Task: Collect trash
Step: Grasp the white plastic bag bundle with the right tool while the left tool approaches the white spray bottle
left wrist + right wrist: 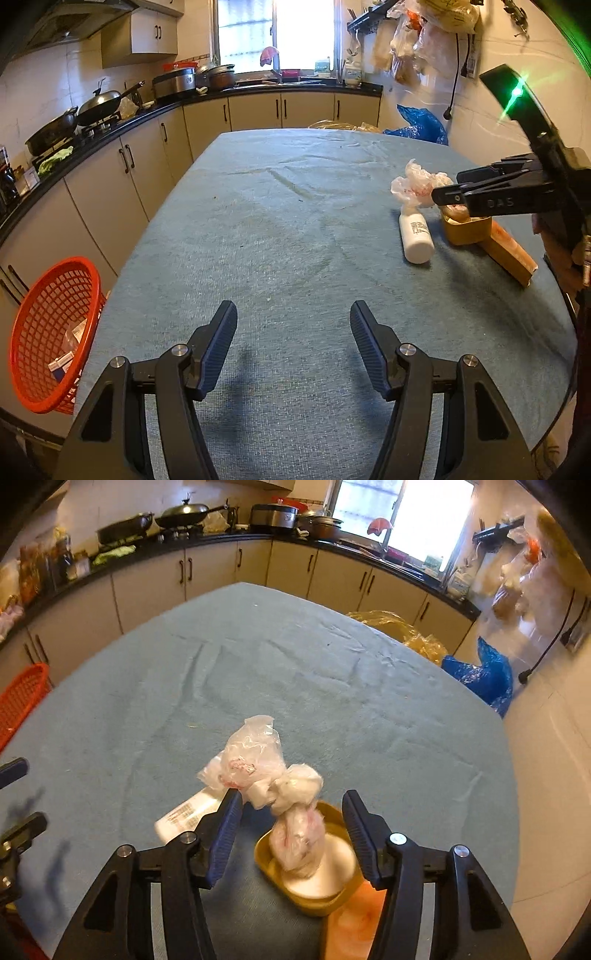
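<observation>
Left cam: left gripper [293, 345] hangs open over bare tablecloth [280, 236], nothing in it; red basket [51, 332] sits off the table's left edge. Right cam: right gripper [291, 836] is open around the knotted plastic bag [280, 794], which sits in a yellow tub [314, 893], pads clear of it.

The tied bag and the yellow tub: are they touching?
Touching. The right wrist view shows the tied bag with its bottom resting inside the yellow tub, no gap between them.
</observation>
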A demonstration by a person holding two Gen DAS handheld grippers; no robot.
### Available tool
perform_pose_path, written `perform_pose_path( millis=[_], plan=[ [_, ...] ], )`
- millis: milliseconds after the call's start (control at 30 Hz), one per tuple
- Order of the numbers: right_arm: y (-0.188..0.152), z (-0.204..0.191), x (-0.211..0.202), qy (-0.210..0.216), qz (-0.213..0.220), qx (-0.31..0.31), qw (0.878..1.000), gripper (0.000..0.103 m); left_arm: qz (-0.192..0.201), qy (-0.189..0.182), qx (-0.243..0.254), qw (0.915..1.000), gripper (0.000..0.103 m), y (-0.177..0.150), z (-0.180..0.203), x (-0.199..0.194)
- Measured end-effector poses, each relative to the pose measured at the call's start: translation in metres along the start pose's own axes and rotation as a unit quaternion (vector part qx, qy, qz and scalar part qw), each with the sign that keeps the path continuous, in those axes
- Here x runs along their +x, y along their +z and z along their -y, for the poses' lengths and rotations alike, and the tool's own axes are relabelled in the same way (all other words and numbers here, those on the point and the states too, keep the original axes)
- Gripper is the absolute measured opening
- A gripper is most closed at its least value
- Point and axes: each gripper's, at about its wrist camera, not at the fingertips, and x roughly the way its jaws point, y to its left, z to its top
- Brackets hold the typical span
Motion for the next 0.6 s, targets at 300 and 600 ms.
perform_pose_path(
  millis=[300, 600],
  plan=[
    [-0.003, 0.005, 0.009, 0.023, 0.019, 0.024, 0.999, 0.032, -0.003, -0.004, -0.003, 1.0, 0.063, -0.001, -0.003, -0.001],
    [-0.03, 0.029, -0.069, 0.072, 0.167, 0.165, 0.969, 0.032, -0.023, -0.037, 0.006, 0.999, 0.063, 0.031, 0.02, 0.008]
  ],
)
